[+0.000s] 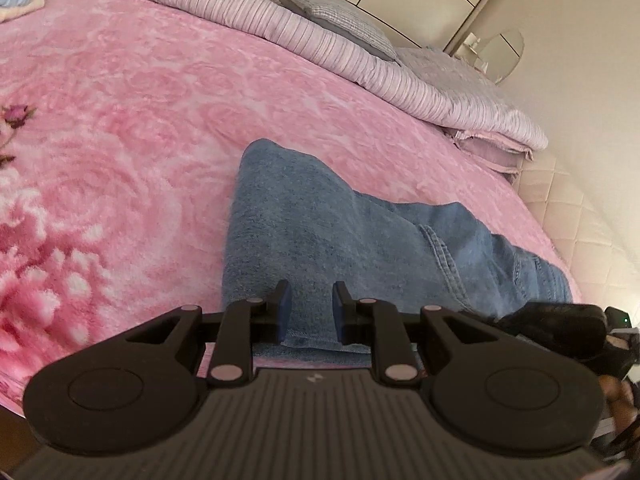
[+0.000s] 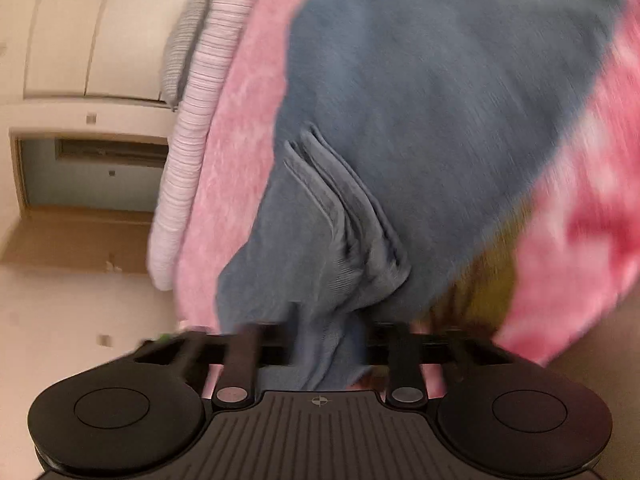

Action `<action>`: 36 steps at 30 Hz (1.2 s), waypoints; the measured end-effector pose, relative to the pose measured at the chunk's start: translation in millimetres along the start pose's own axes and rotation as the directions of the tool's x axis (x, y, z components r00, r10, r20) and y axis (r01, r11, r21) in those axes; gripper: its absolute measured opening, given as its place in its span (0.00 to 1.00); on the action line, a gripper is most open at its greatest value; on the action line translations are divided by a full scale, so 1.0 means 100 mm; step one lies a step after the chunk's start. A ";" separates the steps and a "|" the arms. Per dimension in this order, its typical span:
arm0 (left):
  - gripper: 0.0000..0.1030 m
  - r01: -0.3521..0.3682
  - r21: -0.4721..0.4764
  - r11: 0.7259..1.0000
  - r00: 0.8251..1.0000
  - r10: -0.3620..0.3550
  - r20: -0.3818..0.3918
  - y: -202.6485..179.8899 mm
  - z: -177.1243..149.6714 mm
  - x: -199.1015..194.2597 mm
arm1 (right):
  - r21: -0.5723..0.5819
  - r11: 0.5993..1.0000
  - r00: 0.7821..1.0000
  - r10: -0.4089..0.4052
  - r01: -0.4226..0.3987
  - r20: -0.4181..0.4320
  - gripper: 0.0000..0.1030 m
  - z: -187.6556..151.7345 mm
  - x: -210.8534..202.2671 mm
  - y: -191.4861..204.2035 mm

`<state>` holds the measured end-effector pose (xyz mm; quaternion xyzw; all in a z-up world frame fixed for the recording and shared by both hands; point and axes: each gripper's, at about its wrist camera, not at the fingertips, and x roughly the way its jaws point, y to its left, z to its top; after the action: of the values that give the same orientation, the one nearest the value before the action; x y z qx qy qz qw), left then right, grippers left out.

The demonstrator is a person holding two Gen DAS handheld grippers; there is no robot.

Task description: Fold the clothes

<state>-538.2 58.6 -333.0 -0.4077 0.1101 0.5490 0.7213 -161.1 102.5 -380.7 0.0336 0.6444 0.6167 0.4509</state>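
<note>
Limp, heavy jeans on the blanket: right gripper apparently pinches a bunched edge (blurred), left gripper stands spread astride the hem.

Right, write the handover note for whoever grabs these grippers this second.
Left gripper: fingers stand apart over the near hem of the blue jeans; fabric lies between them, not visibly pinched.
Right gripper: shut on a bunched edge of the jeans; that view is blurred.
Where things are: jeans lie on the pink floral blanket, partly folded, with a thick doubled end away from the grippers. Striped duvet and grey pillow are at the far side of the bed.
Done: at least one fold is in.
Left: get a grip with the left gripper, carry the held edge over, flatten.
</note>
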 end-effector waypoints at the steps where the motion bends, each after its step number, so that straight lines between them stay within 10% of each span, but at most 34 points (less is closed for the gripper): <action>1: 0.16 0.003 0.006 1.000 1.000 -0.003 0.007 -0.02 0.03 -0.01 | -0.065 0.998 0.999 -0.010 0.012 0.030 0.07 0.00 -0.02 0.07; 6: 0.16 0.055 0.058 0.997 0.997 -0.058 0.057 -0.23 0.26 -0.05 | -0.474 0.873 0.938 0.065 0.112 0.341 0.06 -0.01 -0.54 0.58; 10: 0.16 0.137 0.092 0.986 0.989 -0.141 0.043 -0.42 0.40 0.06 | -0.559 0.790 0.868 0.071 0.251 0.491 0.06 0.09 -0.94 0.59; 15: 0.17 0.150 0.077 0.986 0.986 -0.144 -0.079 -0.57 0.25 0.50 | -0.145 0.939 0.882 -0.230 0.313 0.412 0.08 0.56 -0.88 -0.34; 18: 0.17 0.127 0.066 0.990 0.988 -0.120 -0.097 -0.59 0.16 0.58 | 0.134 0.988 0.928 -0.124 0.082 0.350 0.14 0.70 -0.92 -0.88; 24: 0.17 0.111 0.072 0.991 0.989 -0.103 -0.108 -0.61 0.20 0.60 | 0.139 0.990 0.923 -0.085 0.034 0.376 0.21 0.83 -0.82 -0.94; 27: 0.17 0.108 0.096 0.990 0.989 -0.097 -0.111 -0.68 0.20 0.62 | 0.018 0.992 0.910 -0.119 0.123 0.397 0.06 0.78 -0.85 -0.79; 30: 0.17 0.125 0.134 0.983 0.987 -0.110 -0.114 -0.81 0.23 0.63 | -0.232 0.950 0.863 -0.066 0.208 0.501 0.05 0.72 -1.04 -0.39; 33: 0.17 0.164 0.159 0.974 0.982 -0.146 -0.116 -0.96 0.25 0.67 | -0.395 0.872 0.760 0.042 0.289 0.648 0.05 0.65 -1.40 -0.13; 36: 0.17 0.177 0.182 0.967 0.978 -0.151 -0.145 -1.12 0.21 0.81 | -0.279 0.883 0.714 -0.086 0.378 0.695 0.05 0.80 -1.66 -0.38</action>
<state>-415.5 123.1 -316.6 -0.3782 0.1758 0.4462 0.7918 5.7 55.0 -308.9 0.0747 0.2990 0.6190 0.7224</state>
